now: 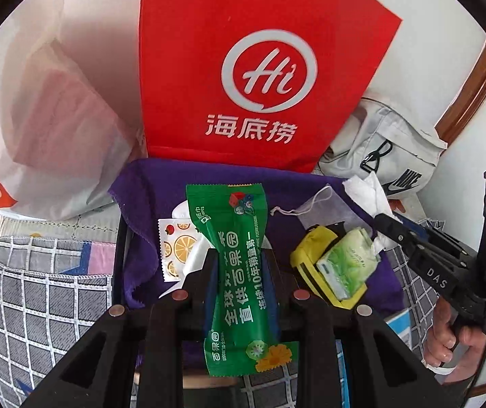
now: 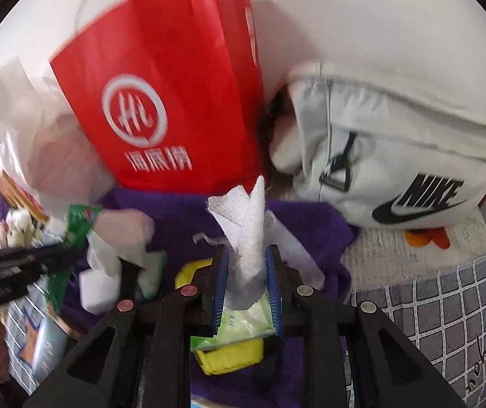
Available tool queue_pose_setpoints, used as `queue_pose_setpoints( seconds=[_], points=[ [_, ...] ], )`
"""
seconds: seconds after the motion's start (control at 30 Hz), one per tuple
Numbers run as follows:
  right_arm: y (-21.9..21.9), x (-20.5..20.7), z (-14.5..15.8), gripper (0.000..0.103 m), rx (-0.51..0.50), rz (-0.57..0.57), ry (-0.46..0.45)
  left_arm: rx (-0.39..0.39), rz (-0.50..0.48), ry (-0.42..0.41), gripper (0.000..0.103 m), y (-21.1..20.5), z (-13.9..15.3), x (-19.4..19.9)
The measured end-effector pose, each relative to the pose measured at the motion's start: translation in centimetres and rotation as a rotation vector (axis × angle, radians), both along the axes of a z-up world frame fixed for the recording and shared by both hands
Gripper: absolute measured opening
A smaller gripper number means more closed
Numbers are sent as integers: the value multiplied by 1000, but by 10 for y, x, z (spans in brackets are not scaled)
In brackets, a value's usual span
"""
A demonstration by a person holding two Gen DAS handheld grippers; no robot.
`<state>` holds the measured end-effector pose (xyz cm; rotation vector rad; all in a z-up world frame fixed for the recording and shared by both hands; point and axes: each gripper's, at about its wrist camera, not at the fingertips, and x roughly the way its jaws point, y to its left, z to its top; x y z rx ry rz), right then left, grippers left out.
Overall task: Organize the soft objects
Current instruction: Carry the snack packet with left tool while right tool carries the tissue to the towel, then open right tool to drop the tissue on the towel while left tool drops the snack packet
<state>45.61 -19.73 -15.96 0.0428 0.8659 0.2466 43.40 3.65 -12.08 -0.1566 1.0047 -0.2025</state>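
Gripping a green 百果园 wipes packet [image 1: 239, 272], left fingers [image 1: 208, 268] clamp; right fingers [image 2: 273, 272] pinch white tissue [image 2: 249, 231] near a NIKE bag [image 2: 396, 156].

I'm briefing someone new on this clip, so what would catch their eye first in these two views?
The big red paper bag with its white Hi logo stands at the back, above the purple cloth. In front, the left tongs are shut on a long green wipes packet, and the right tongs pinch a white tissue. A white Nike bag slumps at right.
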Motion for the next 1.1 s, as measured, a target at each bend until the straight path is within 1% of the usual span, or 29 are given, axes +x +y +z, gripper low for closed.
queue_pose_setpoints(
  seconds=[0.07,0.2,0.37,0.47,0.63,0.77,0.87,0.93,1.0,1.07,1.1],
  points=[
    [-2,5,-7,22,3,-5,22,-1,-2,18,23,2,-5,5],
    [-5,15,-18,22,38,7,60,-26,-5,37,23,7,-12,11],
    [-2,20,-29,23,33,16,93,-30,9,54,23,13,-19,15],
    [2,23,-37,26,13,23,113,-32,15,68,24,14,-24,18],
    [5,23,-42,26,20,33,128,-41,13,89,27,12,-34,23],
    [4,24,-40,32,20,45,125,-62,4,98,29,8,-40,26],
    [2,23,-38,38,35,53,123,-74,0,112,34,9,-42,27],
    [1,22,-36,42,50,57,119,-69,4,118,46,11,-43,28],
    [2,22,-34,46,59,61,111,-72,9,109,50,12,-41,27],
    [2,22,-32,47,58,66,109,-72,14,98,57,14,-37,26],
    [3,21,-32,48,55,68,109,-69,16,96,63,15,-36,26]
  ],
)
